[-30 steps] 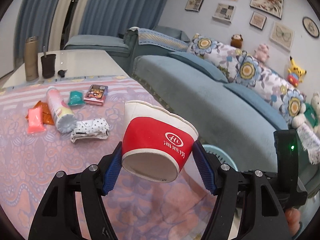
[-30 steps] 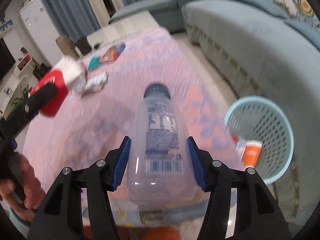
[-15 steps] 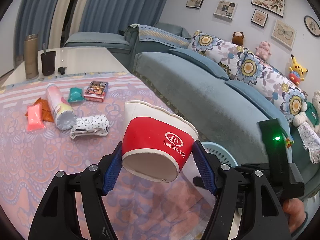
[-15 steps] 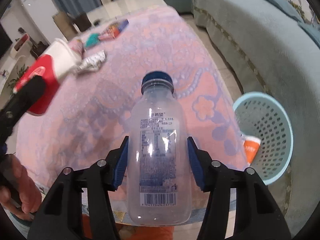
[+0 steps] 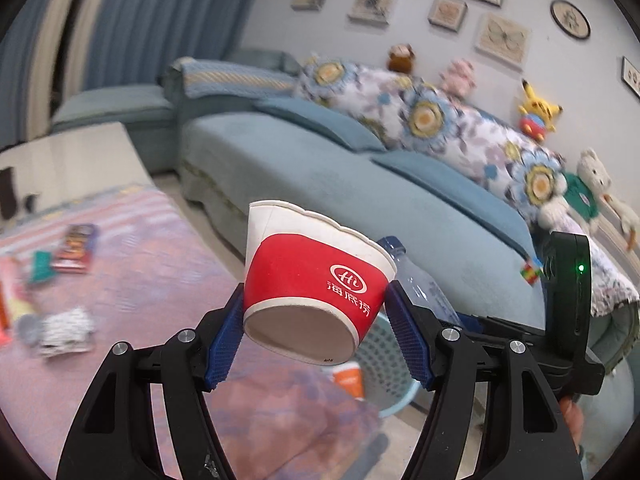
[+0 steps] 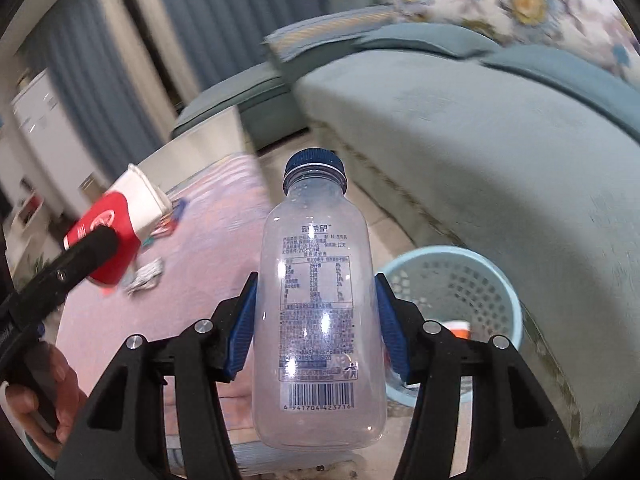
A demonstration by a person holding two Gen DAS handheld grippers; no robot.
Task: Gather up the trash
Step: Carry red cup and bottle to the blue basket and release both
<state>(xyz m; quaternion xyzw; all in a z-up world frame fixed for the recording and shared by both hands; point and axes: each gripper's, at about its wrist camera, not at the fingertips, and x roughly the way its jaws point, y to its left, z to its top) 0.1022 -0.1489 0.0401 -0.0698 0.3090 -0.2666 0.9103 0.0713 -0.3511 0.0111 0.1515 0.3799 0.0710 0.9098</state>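
My left gripper (image 5: 316, 332) is shut on a red and white paper cup (image 5: 312, 280), held in the air over the table's right edge. The cup also shows in the right wrist view (image 6: 116, 232). My right gripper (image 6: 316, 320) is shut on a clear plastic bottle (image 6: 320, 312) with a blue cap, held upright. The bottle's top shows behind the cup in the left wrist view (image 5: 416, 280). A light blue mesh basket (image 6: 500, 280) stands on the floor by the sofa, right of the bottle, with an orange and white item (image 6: 458, 328) inside. The basket also shows in the left wrist view (image 5: 384, 364).
The table (image 5: 140, 272) has a pink patterned cloth with a crumpled dotted wrapper (image 5: 68, 328), a teal packet (image 5: 40, 266) and a dark snack packet (image 5: 78, 246) on it. A blue sofa (image 5: 360, 184) with floral cushions runs along the right.
Both grippers have swung right toward the basket and sofa. The bottle has tilted up to upright. The table items have slid to the left of the left wrist view.
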